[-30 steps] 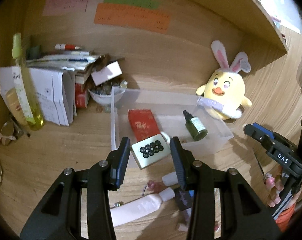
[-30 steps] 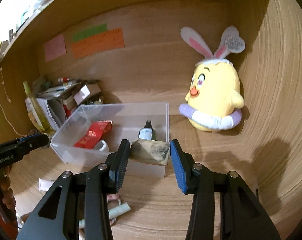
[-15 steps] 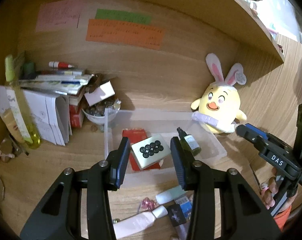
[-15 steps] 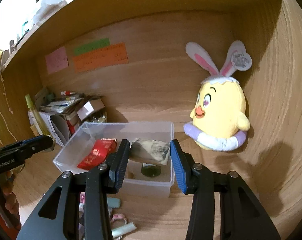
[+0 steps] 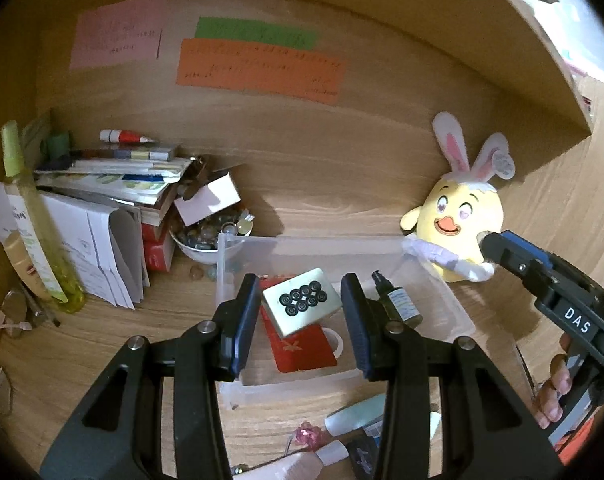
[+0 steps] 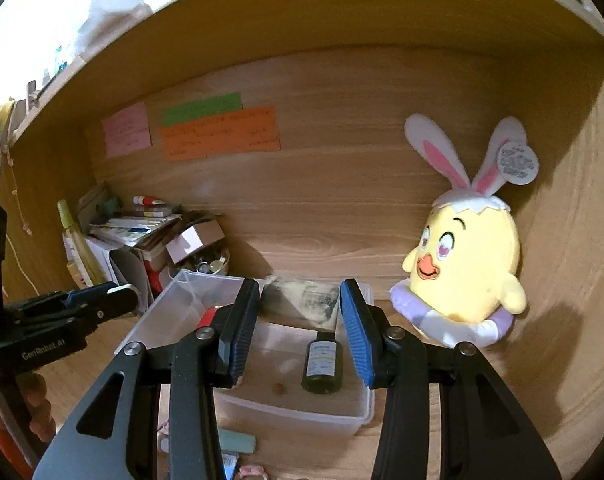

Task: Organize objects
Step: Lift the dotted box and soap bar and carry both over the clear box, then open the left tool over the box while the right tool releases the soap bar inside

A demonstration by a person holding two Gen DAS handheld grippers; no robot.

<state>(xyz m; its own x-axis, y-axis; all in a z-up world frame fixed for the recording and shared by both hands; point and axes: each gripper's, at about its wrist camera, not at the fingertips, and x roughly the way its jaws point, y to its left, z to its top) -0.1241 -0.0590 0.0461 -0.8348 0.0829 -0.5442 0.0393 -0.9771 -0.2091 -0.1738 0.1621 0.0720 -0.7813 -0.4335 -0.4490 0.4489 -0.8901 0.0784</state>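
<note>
My left gripper [image 5: 300, 310] is shut on a white mahjong tile [image 5: 300, 307] with black circles and holds it above the clear plastic bin [image 5: 437, 288]. In the bin lie a red packet [image 5: 302, 350] and a dark green dropper bottle [image 5: 395, 306]. My right gripper [image 6: 300, 312] is shut on a small grey printed box [image 6: 300, 307] and holds it above the same bin [image 6: 302, 410], over the dropper bottle [image 6: 321, 362]. The right gripper shows at the right of the left wrist view [image 5: 549, 284]; the left gripper shows at the left of the right wrist view [image 6: 74, 308].
A yellow bunny plush [image 5: 459, 224] sits right of the bin. Stacked papers and books [image 5: 102, 208], a bowl of small items [image 5: 210, 236] and a yellow bottle [image 5: 34, 216] stand at the left. Tubes and small items [image 5: 341, 432] lie in front of the bin. Sticky notes [image 5: 258, 66] are on the back wall.
Both grippers have risen and moved forward over the bin, each still holding its object. The bin now lies lower in both views.
</note>
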